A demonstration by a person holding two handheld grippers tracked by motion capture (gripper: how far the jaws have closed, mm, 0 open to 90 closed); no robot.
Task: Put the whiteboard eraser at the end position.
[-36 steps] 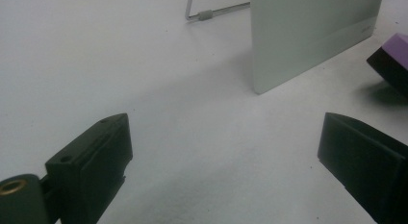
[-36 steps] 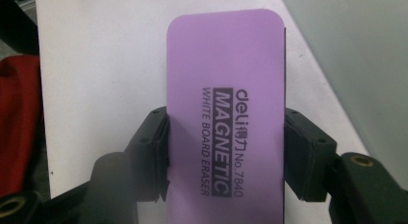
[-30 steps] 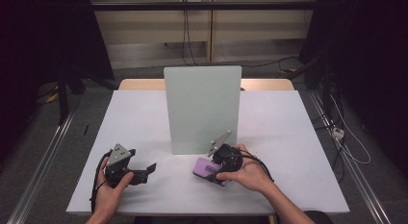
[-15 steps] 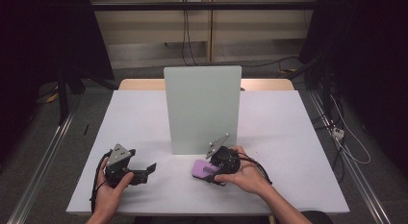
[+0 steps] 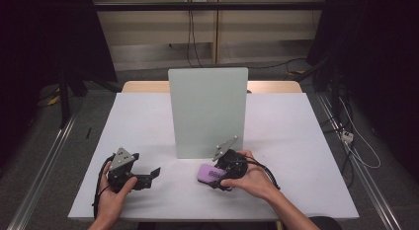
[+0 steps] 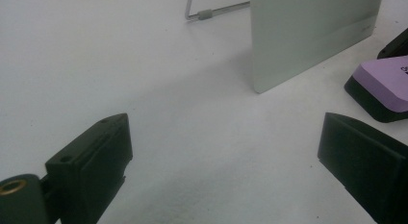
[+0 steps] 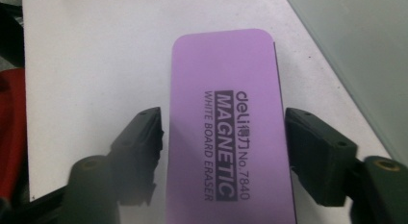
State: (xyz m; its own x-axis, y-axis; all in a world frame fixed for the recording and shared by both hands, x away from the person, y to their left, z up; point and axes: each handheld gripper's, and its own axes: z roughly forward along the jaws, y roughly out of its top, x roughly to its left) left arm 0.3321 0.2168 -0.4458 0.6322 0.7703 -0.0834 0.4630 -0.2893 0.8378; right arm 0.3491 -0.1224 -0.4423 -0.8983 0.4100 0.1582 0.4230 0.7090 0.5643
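Note:
A purple magnetic whiteboard eraser (image 5: pixel 210 173) (image 7: pixel 226 137) with a black base lies flat on the white table (image 5: pixel 296 131), in front of an upright pale green board (image 5: pixel 207 111). My right gripper (image 5: pixel 216 175) (image 7: pixel 223 118) straddles the eraser. Its jaws have just been opening, and a narrow gap shows between each pad and the eraser's long sides. My left gripper (image 5: pixel 154 174) (image 6: pixel 224 120) rests near the table's front left, open wide with nothing between its jaws. It looks toward the board (image 6: pixel 308 31) and the eraser (image 6: pixel 385 82).
A wire stand (image 6: pixel 207 13) props the board from behind. The board's near face (image 7: pixel 365 51) rises just beyond the eraser. A red object (image 7: pixel 9 132) shows at the left edge of the right gripper view. Cables and metal rails (image 5: pixel 44 156) flank the table on the floor.
In the high view both hands and the eraser keep their places. The right jaws' spreading is too small to make out there.

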